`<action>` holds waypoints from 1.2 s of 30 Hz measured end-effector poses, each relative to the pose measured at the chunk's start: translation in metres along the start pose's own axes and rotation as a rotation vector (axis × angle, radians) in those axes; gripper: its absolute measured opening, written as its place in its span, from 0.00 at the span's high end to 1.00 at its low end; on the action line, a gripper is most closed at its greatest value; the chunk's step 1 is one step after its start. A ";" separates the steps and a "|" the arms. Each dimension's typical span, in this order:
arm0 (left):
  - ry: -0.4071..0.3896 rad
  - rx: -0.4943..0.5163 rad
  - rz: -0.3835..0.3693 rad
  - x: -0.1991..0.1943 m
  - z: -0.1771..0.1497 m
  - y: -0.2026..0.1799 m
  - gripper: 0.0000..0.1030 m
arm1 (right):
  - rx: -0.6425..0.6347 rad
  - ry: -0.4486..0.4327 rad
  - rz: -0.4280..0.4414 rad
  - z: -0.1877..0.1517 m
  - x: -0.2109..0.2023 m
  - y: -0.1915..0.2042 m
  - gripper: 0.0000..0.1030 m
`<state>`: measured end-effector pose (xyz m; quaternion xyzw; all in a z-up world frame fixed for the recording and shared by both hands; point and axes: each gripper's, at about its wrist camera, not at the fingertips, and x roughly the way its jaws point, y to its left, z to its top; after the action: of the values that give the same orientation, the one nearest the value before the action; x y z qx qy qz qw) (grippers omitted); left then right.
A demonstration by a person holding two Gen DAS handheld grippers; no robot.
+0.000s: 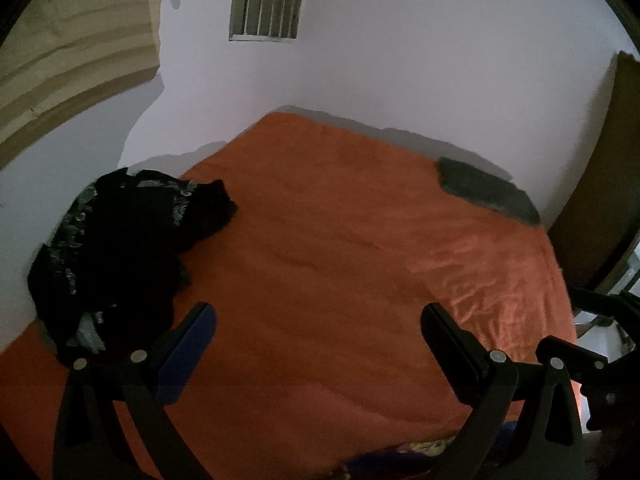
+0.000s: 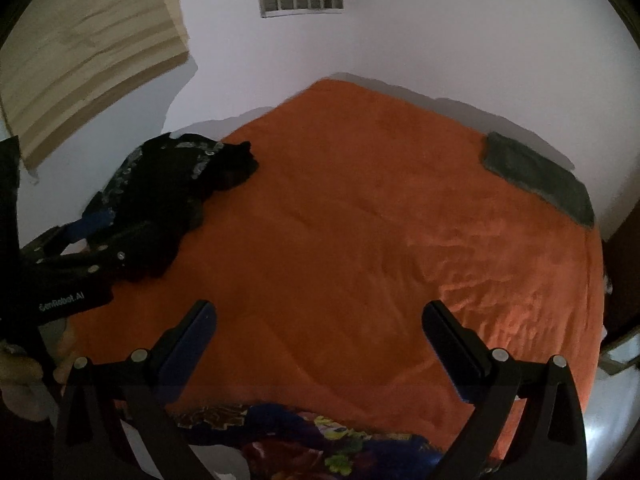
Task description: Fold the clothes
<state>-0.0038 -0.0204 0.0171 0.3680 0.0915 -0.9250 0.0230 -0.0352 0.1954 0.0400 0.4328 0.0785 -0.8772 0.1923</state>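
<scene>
A crumpled heap of black clothes (image 1: 128,240) with grey-white patterned trim lies at the left side of an orange bedspread (image 1: 340,260). My left gripper (image 1: 318,316) hangs open above the bed, its left finger just right of the heap's near end, nothing between its fingers. In the right wrist view the same heap (image 2: 176,196) sits at the left. My right gripper (image 2: 318,312) is open over bare orange cover. The left gripper's body (image 2: 80,256) shows at that view's left edge, by the heap. A folded dark grey cloth (image 2: 540,176) lies at the bed's far right corner.
A colourful patterned fabric (image 2: 320,436) lies at the bed's near edge under the right gripper. White walls (image 1: 400,60) close in the bed behind and on the left, with a barred vent (image 1: 268,0) and a beige curtain (image 1: 72,40). A brown door (image 1: 592,180) stands at the right.
</scene>
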 end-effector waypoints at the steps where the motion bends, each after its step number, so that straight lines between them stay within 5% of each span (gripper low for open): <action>1: -0.004 0.003 0.009 0.001 0.000 0.001 0.00 | 0.007 0.007 -0.002 0.001 0.006 0.000 0.00; 9: 0.024 -0.059 0.116 0.024 -0.009 0.044 0.00 | 0.059 0.051 -0.015 0.008 0.050 0.000 0.00; 21: -0.009 -0.174 0.253 0.058 -0.026 0.135 0.00 | 0.017 0.038 0.081 0.026 0.117 0.058 0.00; 26: 0.028 -0.252 0.233 0.077 -0.040 0.179 0.00 | -0.012 0.046 0.120 0.033 0.146 0.084 0.00; 36: 0.051 -0.286 0.406 0.098 -0.045 0.248 0.00 | 0.018 0.137 0.267 0.040 0.229 0.158 0.00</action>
<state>-0.0175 -0.2534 -0.1200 0.3950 0.1462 -0.8695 0.2580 -0.1266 -0.0226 -0.1120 0.4998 0.0252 -0.8131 0.2974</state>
